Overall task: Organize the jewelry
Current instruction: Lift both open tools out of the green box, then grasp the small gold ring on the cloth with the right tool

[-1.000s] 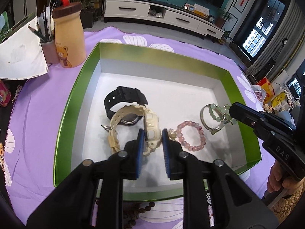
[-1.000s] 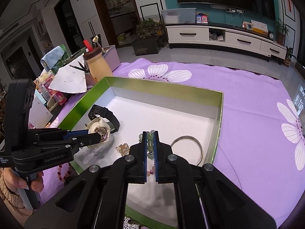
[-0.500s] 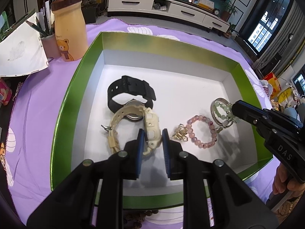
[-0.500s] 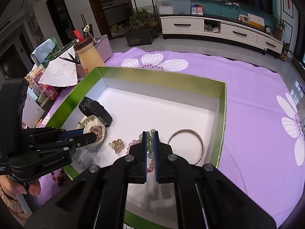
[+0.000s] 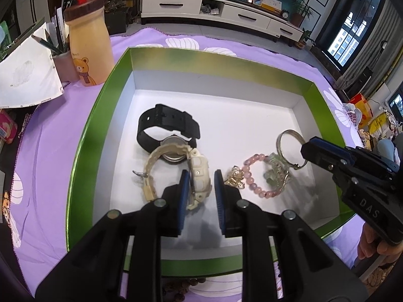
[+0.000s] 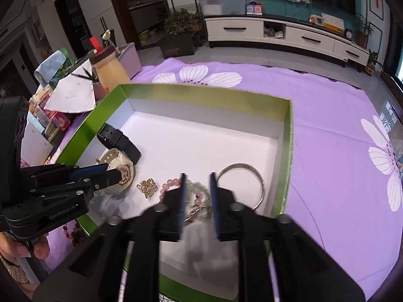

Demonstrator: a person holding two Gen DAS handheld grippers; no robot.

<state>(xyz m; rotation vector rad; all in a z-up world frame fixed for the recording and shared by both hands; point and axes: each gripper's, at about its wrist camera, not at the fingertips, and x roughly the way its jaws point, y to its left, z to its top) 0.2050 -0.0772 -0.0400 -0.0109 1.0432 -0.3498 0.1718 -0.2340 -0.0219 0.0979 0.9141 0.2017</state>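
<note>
A green box (image 5: 214, 60) (image 6: 201, 93) with a white floor holds a black watch (image 5: 168, 123) (image 6: 118, 139), a gold charm (image 5: 235, 176), a pink bead bracelet (image 5: 252, 176) (image 6: 168, 183) and a silver bangle (image 5: 289, 131) (image 6: 241, 165). My left gripper (image 5: 201, 173) (image 6: 110, 172) is shut on the cream watch (image 5: 199, 183) (image 6: 118, 161), low in the box's near left part. My right gripper (image 6: 197, 176) (image 5: 306, 148) has its jaws opening. The green bead bracelet (image 6: 197, 188) (image 5: 277, 168) lies loose between them, on top of the pink one.
The box rests on a purple flowered cloth (image 6: 327, 125). A bear-printed bottle (image 5: 88, 50), a pencil cup (image 5: 63, 65) and paper (image 5: 22, 75) stand left of it. Dark bead strings (image 6: 73, 231) (image 5: 181, 284) lie outside the near rim. A hand (image 6: 15, 251) holds the left gripper.
The right jaws have parted and let the green bead bracelet down onto the pink one. The left gripper stays on the cream watch.
</note>
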